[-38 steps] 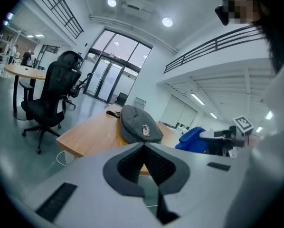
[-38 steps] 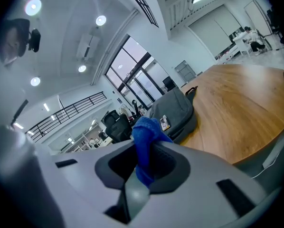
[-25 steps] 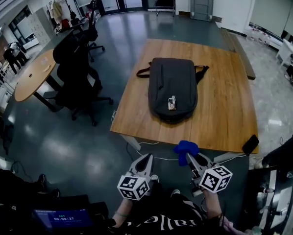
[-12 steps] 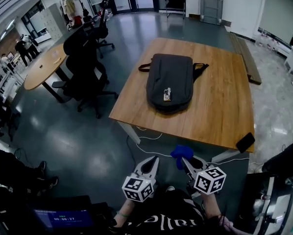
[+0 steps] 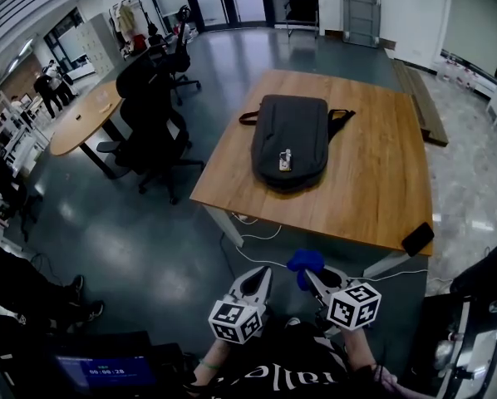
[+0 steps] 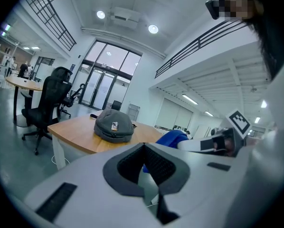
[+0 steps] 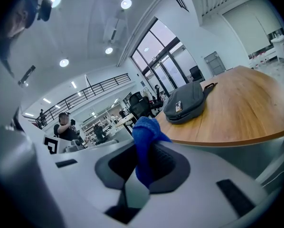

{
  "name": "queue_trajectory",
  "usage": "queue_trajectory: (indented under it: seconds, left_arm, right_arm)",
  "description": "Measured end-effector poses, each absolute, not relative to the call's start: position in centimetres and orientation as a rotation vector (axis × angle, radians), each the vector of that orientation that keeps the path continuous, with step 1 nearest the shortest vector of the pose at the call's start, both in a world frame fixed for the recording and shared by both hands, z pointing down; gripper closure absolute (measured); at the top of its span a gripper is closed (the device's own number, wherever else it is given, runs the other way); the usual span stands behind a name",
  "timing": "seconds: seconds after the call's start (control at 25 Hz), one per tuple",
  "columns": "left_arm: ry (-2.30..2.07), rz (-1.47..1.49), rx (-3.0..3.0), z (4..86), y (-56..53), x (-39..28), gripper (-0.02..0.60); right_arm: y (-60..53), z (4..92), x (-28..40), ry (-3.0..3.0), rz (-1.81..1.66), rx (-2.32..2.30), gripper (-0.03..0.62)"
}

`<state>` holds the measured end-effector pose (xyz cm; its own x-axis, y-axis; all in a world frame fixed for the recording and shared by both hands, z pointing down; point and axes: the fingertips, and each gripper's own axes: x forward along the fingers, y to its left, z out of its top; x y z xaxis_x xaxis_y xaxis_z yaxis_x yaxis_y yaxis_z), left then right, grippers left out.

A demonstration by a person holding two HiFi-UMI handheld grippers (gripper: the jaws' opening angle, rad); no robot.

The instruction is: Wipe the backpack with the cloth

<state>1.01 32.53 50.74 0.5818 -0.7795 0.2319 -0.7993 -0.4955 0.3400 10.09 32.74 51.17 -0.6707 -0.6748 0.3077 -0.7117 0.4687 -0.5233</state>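
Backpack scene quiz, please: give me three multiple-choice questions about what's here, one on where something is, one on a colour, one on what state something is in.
1. Where does the backpack lie?
A. on the floor
B. on the wooden table
C. on a chair

2. What colour is the cloth?
A. blue
B. yellow
C. white

3. How do the jaws of the left gripper stand?
A. shut on the cloth
B. wide apart
C. together, holding nothing

Answers:
1 B: the head view shows it lying flat on the wood.
2 A: it shows bright blue, pinched in the right gripper.
3 C: the left gripper view shows the jaws meeting with nothing between them.
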Motion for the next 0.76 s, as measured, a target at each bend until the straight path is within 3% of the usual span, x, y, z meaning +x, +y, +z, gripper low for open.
queue_trajectory:
  seconds: [0.76]
  left_arm:
    - [-1.322,0.040,2.396,49.8,32.8,-0.4,0.583]
  right_arm:
    - [33.4,50.4,9.8,-2.664,0.958,1.232,0.540]
